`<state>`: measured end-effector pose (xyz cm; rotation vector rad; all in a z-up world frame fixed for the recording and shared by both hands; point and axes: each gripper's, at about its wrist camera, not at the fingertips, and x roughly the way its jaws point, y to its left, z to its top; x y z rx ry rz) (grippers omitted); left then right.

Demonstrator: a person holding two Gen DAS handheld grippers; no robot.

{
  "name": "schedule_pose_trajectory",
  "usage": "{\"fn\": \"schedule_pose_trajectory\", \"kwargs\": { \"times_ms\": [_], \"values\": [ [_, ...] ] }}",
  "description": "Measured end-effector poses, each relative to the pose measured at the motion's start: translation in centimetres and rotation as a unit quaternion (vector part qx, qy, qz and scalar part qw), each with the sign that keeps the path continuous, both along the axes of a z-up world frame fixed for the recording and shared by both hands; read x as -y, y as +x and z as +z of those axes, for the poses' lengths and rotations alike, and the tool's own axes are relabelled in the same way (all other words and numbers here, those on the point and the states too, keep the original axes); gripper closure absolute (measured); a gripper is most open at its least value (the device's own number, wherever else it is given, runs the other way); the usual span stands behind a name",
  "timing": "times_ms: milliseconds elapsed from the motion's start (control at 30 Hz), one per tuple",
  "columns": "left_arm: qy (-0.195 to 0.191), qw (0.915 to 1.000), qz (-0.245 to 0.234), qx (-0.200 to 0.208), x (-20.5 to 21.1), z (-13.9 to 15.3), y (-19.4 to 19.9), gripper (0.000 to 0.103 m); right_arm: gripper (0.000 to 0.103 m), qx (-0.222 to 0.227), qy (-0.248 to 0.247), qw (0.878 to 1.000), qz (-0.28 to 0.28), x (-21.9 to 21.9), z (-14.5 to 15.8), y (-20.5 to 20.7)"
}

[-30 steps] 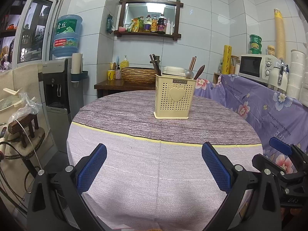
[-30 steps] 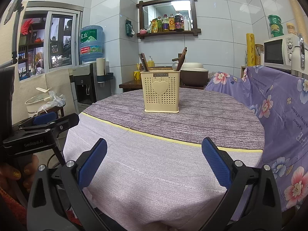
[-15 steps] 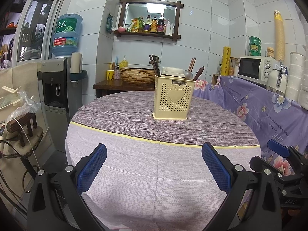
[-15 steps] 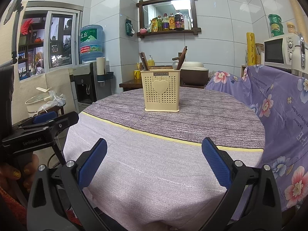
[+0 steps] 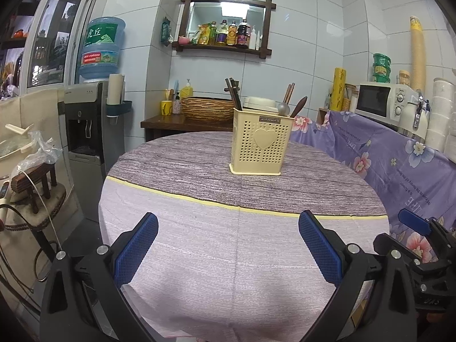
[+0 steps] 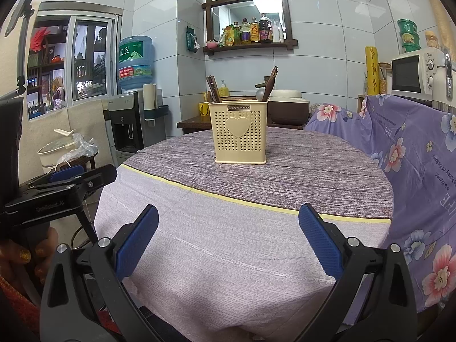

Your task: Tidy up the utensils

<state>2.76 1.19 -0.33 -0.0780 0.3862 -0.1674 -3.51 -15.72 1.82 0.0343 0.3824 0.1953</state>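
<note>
Two gaping claws face perforated, boxy plastic caddy (image 5: 260, 143).

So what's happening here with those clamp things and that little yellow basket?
A person holds a two-finger gripper in each hand, to tidy utensils. Both the left gripper and the right gripper are open and empty, hanging over the near edge of the round table. The yellow utensil holder stands upright further back on the table, already holding chopsticks and spoons. No utensil lies loose on the table, and neither gripper touches the holder.
</note>
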Motion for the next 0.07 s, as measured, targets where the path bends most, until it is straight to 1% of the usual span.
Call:
{"fn": "schedule_pose_trajectory", "kwargs": {
  "times_ms": [67],
  "values": [
    [0.000, 1.0000, 0.000, 0.002, 0.06, 0.05, -0.05, 0.005, 0.006, 0.000, 0.000, 1.000, 0.000, -0.09, -0.06, -0.16]
  ]
}}
